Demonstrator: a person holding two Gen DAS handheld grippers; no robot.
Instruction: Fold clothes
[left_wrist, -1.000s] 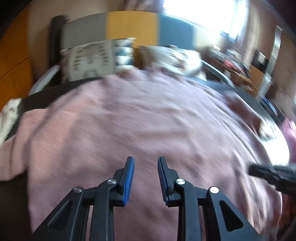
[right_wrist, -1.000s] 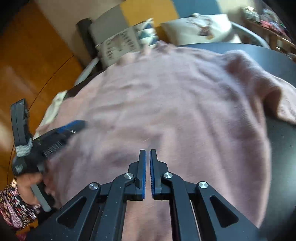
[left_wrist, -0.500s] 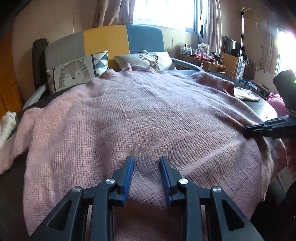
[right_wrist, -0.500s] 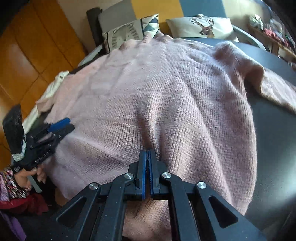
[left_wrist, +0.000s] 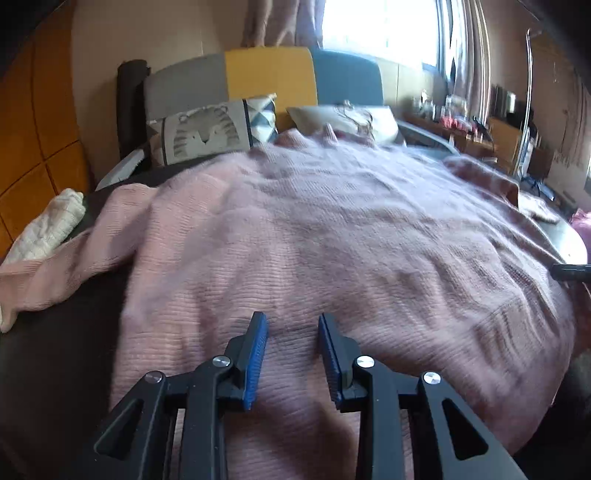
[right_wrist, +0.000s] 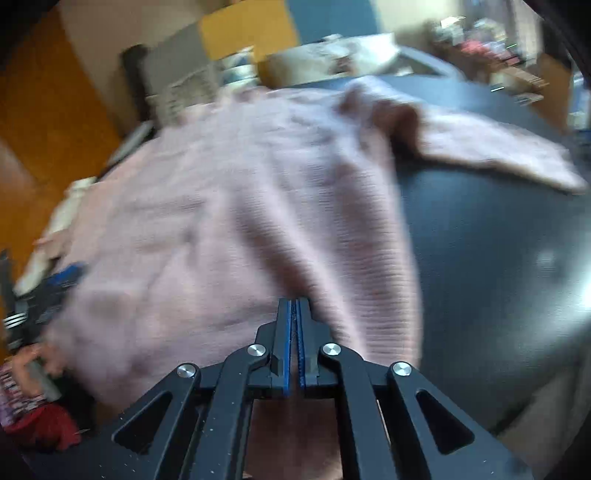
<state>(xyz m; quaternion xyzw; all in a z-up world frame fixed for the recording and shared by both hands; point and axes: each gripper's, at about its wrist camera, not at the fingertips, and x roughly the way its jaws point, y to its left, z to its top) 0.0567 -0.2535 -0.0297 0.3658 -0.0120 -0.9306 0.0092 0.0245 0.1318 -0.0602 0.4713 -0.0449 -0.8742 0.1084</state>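
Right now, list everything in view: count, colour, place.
knit sweater: 1, pink, spread flat on the dark table
white knit cloth: 1, cream, table's left edge
cushions: 2, one grey tiger print, one pale, on the sofa
sofa: 1, grey, yellow and blue panels, behind the table
left hand-held gripper: black, blue pads, open over the sweater hem
right hand-held gripper: black, shut on the sweater hem

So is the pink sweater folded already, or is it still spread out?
Spread out. The pink sweater lies flat on the dark table, with one sleeve stretched sideways.
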